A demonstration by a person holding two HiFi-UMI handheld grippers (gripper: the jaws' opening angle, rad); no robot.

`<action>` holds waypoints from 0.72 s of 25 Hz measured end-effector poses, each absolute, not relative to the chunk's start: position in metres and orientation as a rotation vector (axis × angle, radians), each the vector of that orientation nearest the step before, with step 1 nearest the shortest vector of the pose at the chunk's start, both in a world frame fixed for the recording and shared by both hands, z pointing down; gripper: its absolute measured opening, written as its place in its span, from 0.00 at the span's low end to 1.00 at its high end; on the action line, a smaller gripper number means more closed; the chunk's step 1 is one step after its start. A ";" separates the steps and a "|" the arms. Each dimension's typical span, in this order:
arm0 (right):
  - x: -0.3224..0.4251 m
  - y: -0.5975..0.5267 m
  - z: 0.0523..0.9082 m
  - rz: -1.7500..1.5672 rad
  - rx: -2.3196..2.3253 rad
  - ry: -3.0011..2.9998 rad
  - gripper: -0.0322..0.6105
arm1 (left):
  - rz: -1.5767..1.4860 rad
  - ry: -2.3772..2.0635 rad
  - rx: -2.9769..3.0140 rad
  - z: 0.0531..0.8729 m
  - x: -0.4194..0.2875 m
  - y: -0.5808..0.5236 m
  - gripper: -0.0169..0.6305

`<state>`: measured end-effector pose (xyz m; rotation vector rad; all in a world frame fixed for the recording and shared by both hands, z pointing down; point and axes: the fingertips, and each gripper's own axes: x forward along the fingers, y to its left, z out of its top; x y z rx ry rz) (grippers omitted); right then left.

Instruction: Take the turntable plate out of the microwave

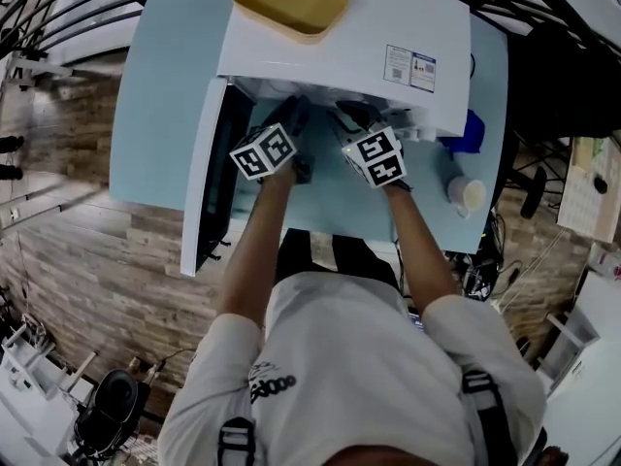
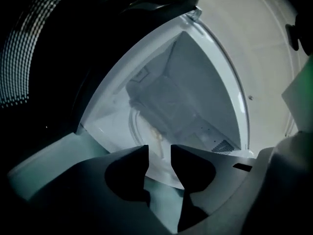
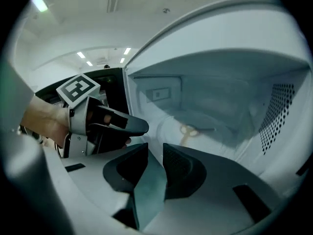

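A white microwave (image 1: 340, 47) stands on a light-blue table with its door (image 1: 209, 173) swung open to the left. Inside, the clear glass turntable plate (image 3: 195, 126) lies flat on the cavity floor, over a yellowish hub; it also shows in the left gripper view as the turntable plate (image 2: 146, 126). My left gripper (image 2: 159, 151) and right gripper (image 3: 155, 148) are side by side just before the opening, short of the plate. Both are open, the right with the narrower gap, and nothing is between either pair of jaws. The left gripper (image 3: 110, 119) shows at the left of the right gripper view.
A yellow tray (image 1: 291, 0) lies on top of the microwave. A pale cup (image 1: 468, 194) and a blue object (image 1: 471, 132) sit on the table (image 1: 155, 95) to the microwave's right. The open door walls off the left side. Chairs and wooden floor surround the table.
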<state>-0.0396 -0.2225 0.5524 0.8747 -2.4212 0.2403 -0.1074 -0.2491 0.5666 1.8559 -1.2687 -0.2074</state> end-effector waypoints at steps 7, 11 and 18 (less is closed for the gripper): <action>-0.024 -0.228 0.573 0.475 0.991 -2.402 0.17 | -0.200 -1.253 1.783 0.587 -0.096 -0.259 0.25; -0.016 -0.228 0.578 0.543 1.032 -2.399 0.17 | -0.232 -1.232 1.712 0.594 -0.091 -0.259 0.25; -0.015 -0.226 0.583 0.630 1.037 -2.419 0.19 | -0.334 -1.184 1.604 0.595 -0.088 -0.266 0.25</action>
